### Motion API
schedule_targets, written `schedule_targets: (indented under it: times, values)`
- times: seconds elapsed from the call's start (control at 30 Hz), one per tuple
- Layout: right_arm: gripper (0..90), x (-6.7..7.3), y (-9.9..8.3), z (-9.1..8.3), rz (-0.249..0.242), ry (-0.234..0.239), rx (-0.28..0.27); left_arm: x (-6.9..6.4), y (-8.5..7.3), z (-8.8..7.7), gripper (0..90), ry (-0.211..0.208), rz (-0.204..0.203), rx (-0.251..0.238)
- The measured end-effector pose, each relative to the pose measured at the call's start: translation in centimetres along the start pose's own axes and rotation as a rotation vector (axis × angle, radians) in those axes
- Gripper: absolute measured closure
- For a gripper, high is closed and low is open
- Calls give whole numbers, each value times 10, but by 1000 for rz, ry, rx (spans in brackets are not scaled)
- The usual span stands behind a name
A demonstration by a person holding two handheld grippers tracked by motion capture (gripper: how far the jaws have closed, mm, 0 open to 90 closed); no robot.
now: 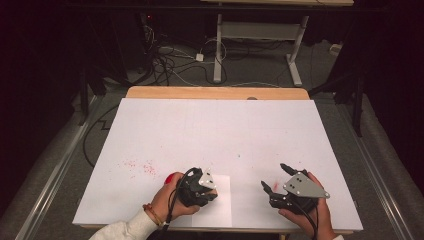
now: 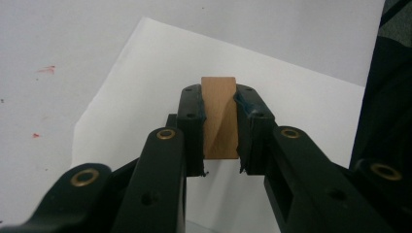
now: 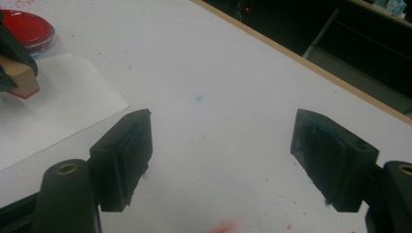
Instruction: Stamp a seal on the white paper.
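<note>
My left gripper (image 2: pixel 219 95) is shut on a small wooden block (image 2: pixel 219 116), gripped by its two sides and held upright over a white sheet of paper (image 2: pixel 145 73). From the right gripper view the block (image 3: pixel 19 80) has a red underside and hangs just above the paper (image 3: pixel 63 97). A round red ink pad (image 3: pixel 26 29) lies beyond it; in the high view the pad (image 1: pixel 172 177) peeks out beside the left hand. In the high view the left gripper (image 1: pixel 210 192) is at the near middle of the table. My right gripper (image 1: pixel 275 177) stands open to its right, empty (image 3: pixel 221 131).
A large white board (image 1: pixel 215 130) covers the wooden table, with red ink specks (image 1: pixel 140 167) at the near left. The table's far edge (image 1: pixel 217 92) shows bare wood. Beyond it lie floor cables (image 1: pixel 170 60) and another table's legs (image 1: pixel 218 50).
</note>
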State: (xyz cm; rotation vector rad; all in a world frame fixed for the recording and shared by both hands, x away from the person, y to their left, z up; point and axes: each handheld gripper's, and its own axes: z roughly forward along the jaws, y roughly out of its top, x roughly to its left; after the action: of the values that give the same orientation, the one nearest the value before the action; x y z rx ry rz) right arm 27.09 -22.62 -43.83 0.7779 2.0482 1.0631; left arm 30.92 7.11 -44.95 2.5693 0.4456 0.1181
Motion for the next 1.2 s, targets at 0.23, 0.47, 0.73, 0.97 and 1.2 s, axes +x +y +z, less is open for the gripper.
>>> schedule_targets:
  times: [0.23,0.47,0.73,0.97,1.2]
  values:
    - [234,1,0,0,-2,1,3,1,0,7,735,-17,4,42]
    - [234,1,0,1,-3,2,5,4,1,10,735,-30,-1,61]
    - [234,1,0,0,-4,3,6,5,-1,11,736,-35,-13,54]
    - [234,1,0,1,-4,4,6,5,-2,11,736,-41,-18,51]
    - [234,2,0,1,-6,5,7,5,-2,12,736,-36,-17,49]
